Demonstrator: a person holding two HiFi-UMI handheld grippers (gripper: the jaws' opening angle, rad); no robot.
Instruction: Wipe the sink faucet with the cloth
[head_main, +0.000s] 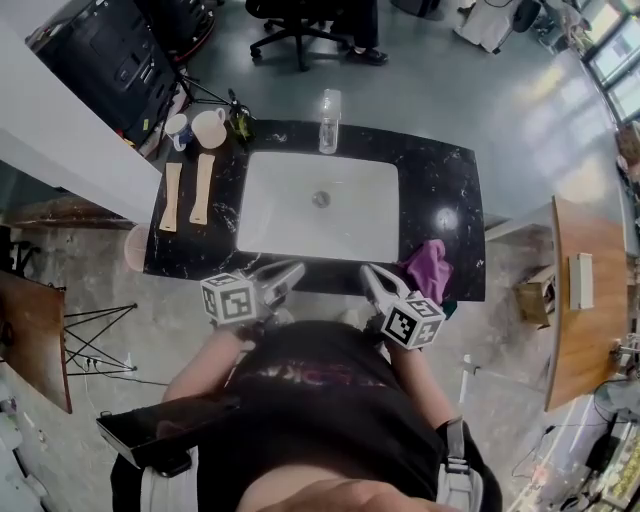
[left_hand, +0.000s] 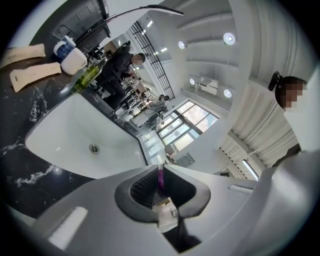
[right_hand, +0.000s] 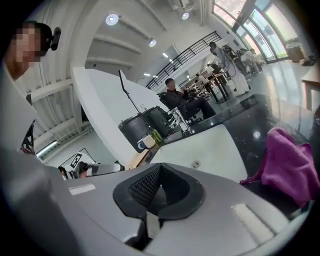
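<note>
A magenta cloth (head_main: 428, 268) lies crumpled on the black counter (head_main: 450, 190) at the front right, beside the white sink (head_main: 290, 215). The faucet (head_main: 329, 120) stands at the sink's far rim. My right gripper (head_main: 368, 272) hovers at the counter's front edge, just left of the cloth and apart from it. It is shut with nothing in it (right_hand: 158, 167), and the cloth (right_hand: 292, 165) shows to its right. My left gripper (head_main: 293, 270) is over the sink's front rim with its jaws together (left_hand: 160, 169). A thin purple sliver shows at their seam; I cannot tell what it is.
At the counter's back left stand two mugs (head_main: 208, 128) and a green bottle (head_main: 240, 122), with two wooden boards (head_main: 203, 187) in front of them. A wooden table (head_main: 585, 290) is to the right. An office chair (head_main: 300, 35) stands beyond the counter.
</note>
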